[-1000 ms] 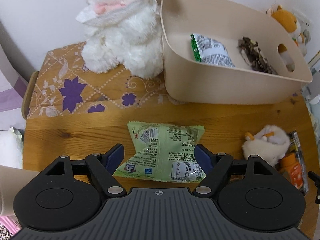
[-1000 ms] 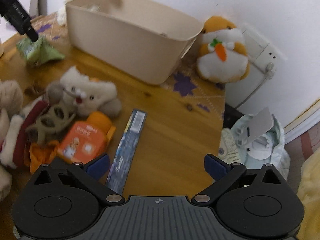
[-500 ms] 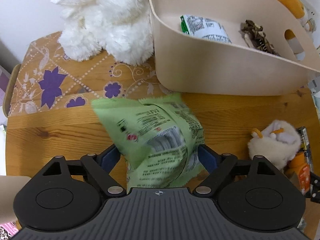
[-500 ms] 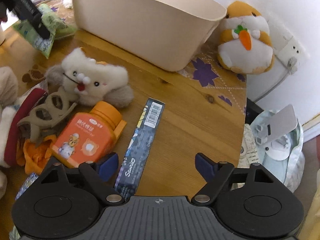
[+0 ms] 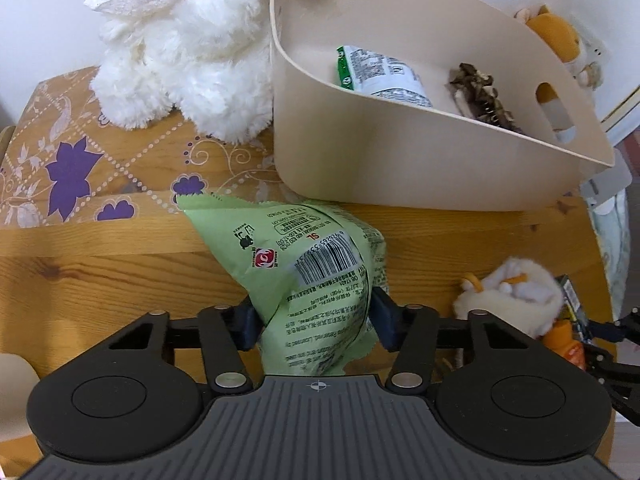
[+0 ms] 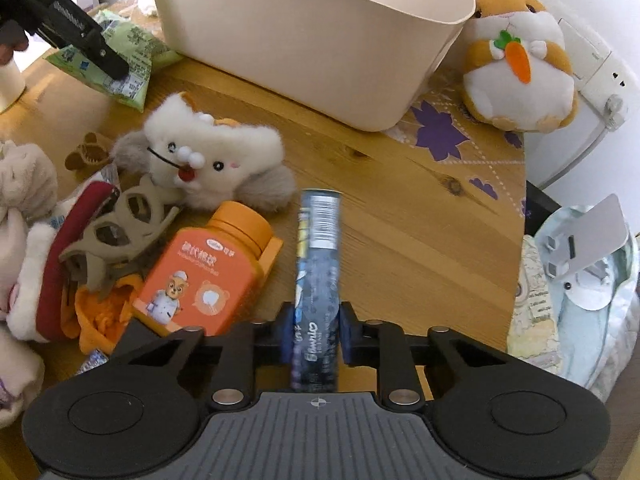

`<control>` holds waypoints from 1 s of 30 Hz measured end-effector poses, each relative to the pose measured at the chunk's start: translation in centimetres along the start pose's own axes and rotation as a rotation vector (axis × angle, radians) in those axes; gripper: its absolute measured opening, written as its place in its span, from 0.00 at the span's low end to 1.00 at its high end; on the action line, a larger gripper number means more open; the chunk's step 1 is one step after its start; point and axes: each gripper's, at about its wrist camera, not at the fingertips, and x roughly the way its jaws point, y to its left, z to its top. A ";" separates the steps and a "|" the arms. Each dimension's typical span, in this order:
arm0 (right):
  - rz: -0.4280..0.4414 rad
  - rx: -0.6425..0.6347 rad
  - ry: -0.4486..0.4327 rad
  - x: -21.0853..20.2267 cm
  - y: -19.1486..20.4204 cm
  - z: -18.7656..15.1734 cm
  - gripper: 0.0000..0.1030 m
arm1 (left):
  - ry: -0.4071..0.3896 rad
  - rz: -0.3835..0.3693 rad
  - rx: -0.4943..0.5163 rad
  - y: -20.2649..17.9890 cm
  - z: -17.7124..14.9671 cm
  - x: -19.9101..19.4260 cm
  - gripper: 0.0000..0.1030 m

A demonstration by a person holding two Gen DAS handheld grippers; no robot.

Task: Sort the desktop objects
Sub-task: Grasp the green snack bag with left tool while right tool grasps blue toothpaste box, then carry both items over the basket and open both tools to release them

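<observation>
left gripper (image 5: 316, 322) closing, blue pads against green snack bag (image 5: 308, 272) at lower centre | beige bin (image 5: 400, 160) upper right (green-white packet (image 5: 380, 72) and brown clip (image 5: 480, 92) inside) | white plush rabbit (image 5: 188, 52) upper left | small cream plush (image 5: 512, 296) right edge

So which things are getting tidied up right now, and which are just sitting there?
Being tidied:
- green snack bag, left gripper jaws closing on it
- blue packet, right gripper jaws closing on it
- beige bin, already holding a green-white packet

Just sitting:
- white rabbit toy
- hamster toy with carrot
- orange bottle
- small white fluffy toy
</observation>
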 end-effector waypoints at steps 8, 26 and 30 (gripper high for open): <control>-0.011 0.025 -0.063 -2.0 -0.9 0.0 0.20 | -0.035 -0.019 -0.012 0.1 -0.7 -2.2 0.49; -0.070 -0.007 -0.318 -8.5 -2.5 5.0 0.20 | -0.188 -0.098 0.046 -1.4 -0.8 -10.2 0.49; -0.071 -0.029 -0.367 -9.5 -2.6 6.5 0.20 | -0.230 -0.108 0.044 -1.6 -0.9 -12.1 0.49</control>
